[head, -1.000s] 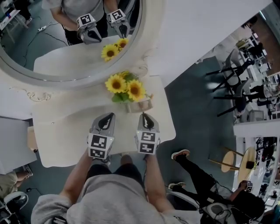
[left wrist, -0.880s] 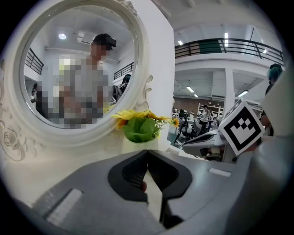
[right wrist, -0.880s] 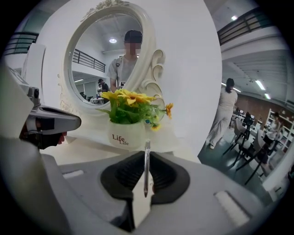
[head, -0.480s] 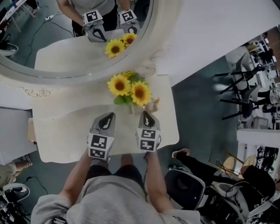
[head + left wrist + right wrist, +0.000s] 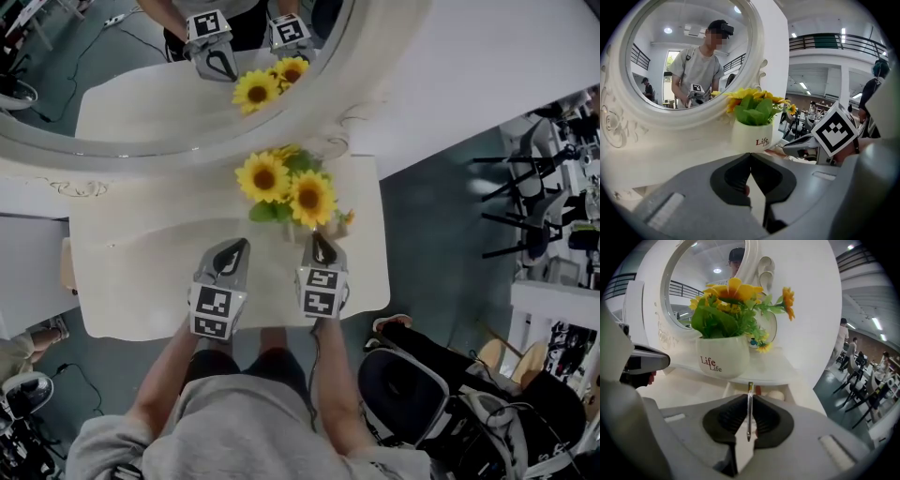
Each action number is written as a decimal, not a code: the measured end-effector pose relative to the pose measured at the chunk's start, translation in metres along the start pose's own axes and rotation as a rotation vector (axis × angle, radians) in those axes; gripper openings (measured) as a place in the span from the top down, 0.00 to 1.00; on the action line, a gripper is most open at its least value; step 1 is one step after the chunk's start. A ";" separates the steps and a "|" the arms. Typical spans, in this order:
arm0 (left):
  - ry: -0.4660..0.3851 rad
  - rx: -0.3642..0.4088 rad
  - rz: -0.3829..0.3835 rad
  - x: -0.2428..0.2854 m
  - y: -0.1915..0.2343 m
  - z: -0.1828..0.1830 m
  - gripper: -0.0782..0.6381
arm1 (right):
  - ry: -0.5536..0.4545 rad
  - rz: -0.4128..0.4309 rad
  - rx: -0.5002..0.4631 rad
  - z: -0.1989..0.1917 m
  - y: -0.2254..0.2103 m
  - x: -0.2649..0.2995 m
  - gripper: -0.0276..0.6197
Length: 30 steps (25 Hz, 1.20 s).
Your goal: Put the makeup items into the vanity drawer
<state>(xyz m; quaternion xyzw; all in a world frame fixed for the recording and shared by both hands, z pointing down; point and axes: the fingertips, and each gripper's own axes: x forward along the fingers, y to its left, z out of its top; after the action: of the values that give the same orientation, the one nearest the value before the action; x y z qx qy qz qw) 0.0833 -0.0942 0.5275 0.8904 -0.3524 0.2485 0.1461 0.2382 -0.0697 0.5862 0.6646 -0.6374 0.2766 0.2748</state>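
My right gripper (image 5: 319, 240) (image 5: 749, 401) is shut on a thin metallic stick (image 5: 749, 411) that stands upright between its jaws. It hovers over the front of the white vanity table (image 5: 141, 272), just before the sunflower pot (image 5: 323, 225) (image 5: 723, 359). My left gripper (image 5: 238, 247) (image 5: 750, 159) hangs beside it to the left, its jaws together at the tips; a small reddish item (image 5: 746, 190) (image 5: 648, 377) shows in them. Under the tabletop's front edge in the right gripper view, an opening (image 5: 764, 392) shows a reddish and a cream round thing.
A large oval mirror (image 5: 141, 103) stands behind the table and reflects both grippers and the flowers. The pot (image 5: 752, 136) reads "Life". Black chairs (image 5: 525, 216) stand on the floor at the right, and a dark seat (image 5: 412, 394) and someone's shoe (image 5: 394, 326) lie near the table's right corner.
Both grippers have sunk a little toward the table's front. The head camera has shifted, so the table, pot and mirror sit further right in the picture. Neither grip has altered.
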 end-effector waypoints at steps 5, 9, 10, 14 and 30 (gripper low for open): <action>0.008 -0.002 0.006 0.003 0.003 -0.003 0.88 | 0.026 0.002 0.005 -0.003 -0.001 0.009 0.90; 0.013 -0.006 0.008 0.004 0.005 -0.003 0.88 | 0.033 0.000 0.009 -0.002 -0.003 0.012 0.90; 0.014 -0.006 0.008 0.004 0.005 -0.003 0.88 | 0.035 0.001 0.010 -0.002 -0.003 0.012 0.90; 0.017 -0.005 0.008 0.005 0.006 -0.002 0.88 | 0.036 -0.007 0.017 0.000 -0.004 0.016 0.90; 0.010 0.003 -0.004 0.006 0.007 0.000 0.88 | -0.021 0.005 0.086 0.003 -0.002 0.015 0.68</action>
<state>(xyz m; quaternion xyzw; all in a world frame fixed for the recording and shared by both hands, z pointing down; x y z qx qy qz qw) 0.0824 -0.1024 0.5316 0.8901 -0.3496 0.2530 0.1469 0.2405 -0.0823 0.5951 0.6771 -0.6294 0.2973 0.2388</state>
